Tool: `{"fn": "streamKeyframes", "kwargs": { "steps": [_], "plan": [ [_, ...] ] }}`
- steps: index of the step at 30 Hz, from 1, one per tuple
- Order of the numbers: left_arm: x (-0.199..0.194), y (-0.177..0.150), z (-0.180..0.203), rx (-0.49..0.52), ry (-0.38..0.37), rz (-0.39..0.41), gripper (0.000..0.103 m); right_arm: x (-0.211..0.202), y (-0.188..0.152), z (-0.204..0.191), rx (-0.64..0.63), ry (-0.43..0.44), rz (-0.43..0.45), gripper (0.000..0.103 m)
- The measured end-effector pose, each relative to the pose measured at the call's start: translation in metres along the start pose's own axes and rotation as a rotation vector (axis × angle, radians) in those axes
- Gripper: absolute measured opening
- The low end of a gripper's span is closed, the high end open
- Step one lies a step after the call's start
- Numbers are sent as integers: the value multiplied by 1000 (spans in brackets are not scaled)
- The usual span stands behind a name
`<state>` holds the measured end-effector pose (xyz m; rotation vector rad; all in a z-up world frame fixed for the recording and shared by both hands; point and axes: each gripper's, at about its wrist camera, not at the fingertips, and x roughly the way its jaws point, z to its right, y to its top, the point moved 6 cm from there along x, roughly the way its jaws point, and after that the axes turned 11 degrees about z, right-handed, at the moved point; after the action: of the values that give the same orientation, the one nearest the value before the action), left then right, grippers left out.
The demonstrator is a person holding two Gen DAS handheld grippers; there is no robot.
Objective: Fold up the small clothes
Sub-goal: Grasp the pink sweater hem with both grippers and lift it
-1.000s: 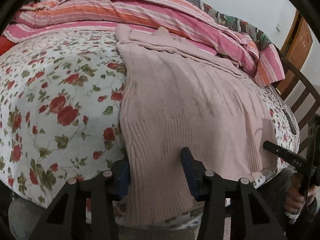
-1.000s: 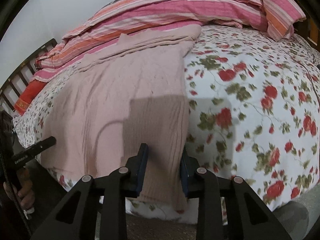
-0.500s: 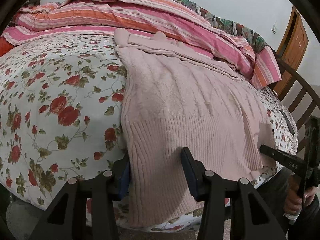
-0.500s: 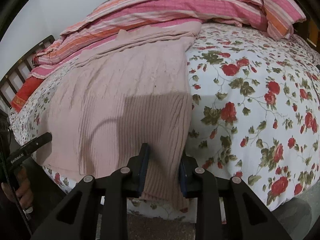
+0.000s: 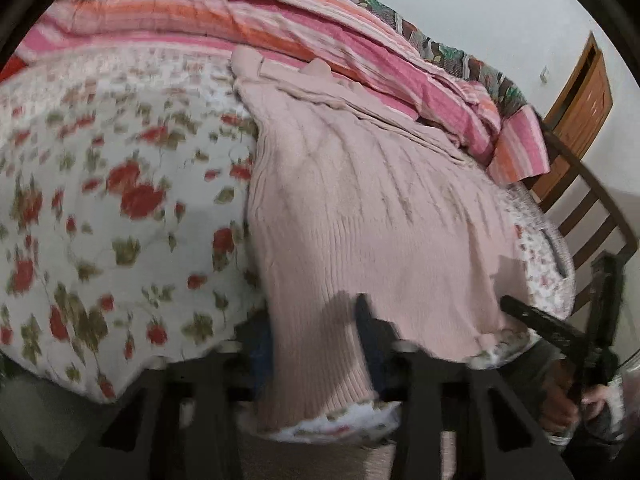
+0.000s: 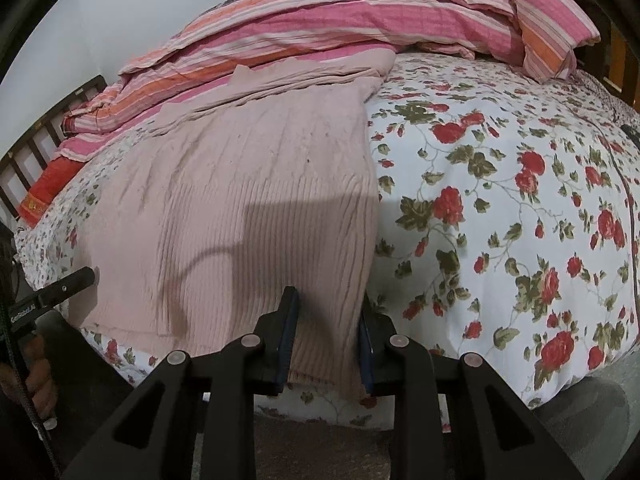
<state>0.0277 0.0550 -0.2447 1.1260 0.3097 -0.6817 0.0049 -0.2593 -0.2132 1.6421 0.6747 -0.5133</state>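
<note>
**— While the earlier views were sharp, what differs here?**

— The left wrist view is smeared with motion blur. The pink sweater [image 5: 360,216] fills more of both views, and its hem hangs further over the bed's near edge. Both pairs of fingers stood wider a second ago.

**— And the fingers at this moment?**

— The left gripper [image 5: 312,344] is closing, its fingers [image 5: 366,332] pressed on the sweater's hem corner at that side. The right gripper [image 6: 326,334] is closing too, gripping the opposite hem corner between its blue-padded fingers [image 6: 289,328].

**— Where does the sweater lie?**

— Spread flat on the bedsheet [image 6: 500,208], hem toward the cameras, neck end touching the striped quilt [image 6: 340,28].

**— Materials and shapes?**

— The sweater is soft ribbed knit, with vertical ridges and faint cable lines. The sheet is smooth white cloth printed with red roses and green leaves. The quilt is bunched, striped pink and orange. A slatted wooden bed frame [image 5: 592,216] stands beyond.
</note>
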Motion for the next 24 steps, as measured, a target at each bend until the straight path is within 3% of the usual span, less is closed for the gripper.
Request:
{"fn": "streamKeyframes", "kwargs": {
  "steps": [1, 12, 13, 15, 24],
  "plan": [
    [-1, -3, -2, -25, -11, -8, 14, -1, 0, 1, -3, 2, 1, 15],
    [5, -4, -10, -165, -62, -46, 14, 3, 2, 3, 60, 63, -10, 17],
    [4, -5, -13, -173, -61, -45, 11, 4, 3, 4, 65, 63, -10, 12],
    [0, -4, -12, -166, -46, -28, 7, 2, 4, 5, 76, 78, -11, 6],
    [-35, 38, 1, -242, -152, 76, 7, -34, 38, 14, 231, 197, 80, 5]
  ]
}}
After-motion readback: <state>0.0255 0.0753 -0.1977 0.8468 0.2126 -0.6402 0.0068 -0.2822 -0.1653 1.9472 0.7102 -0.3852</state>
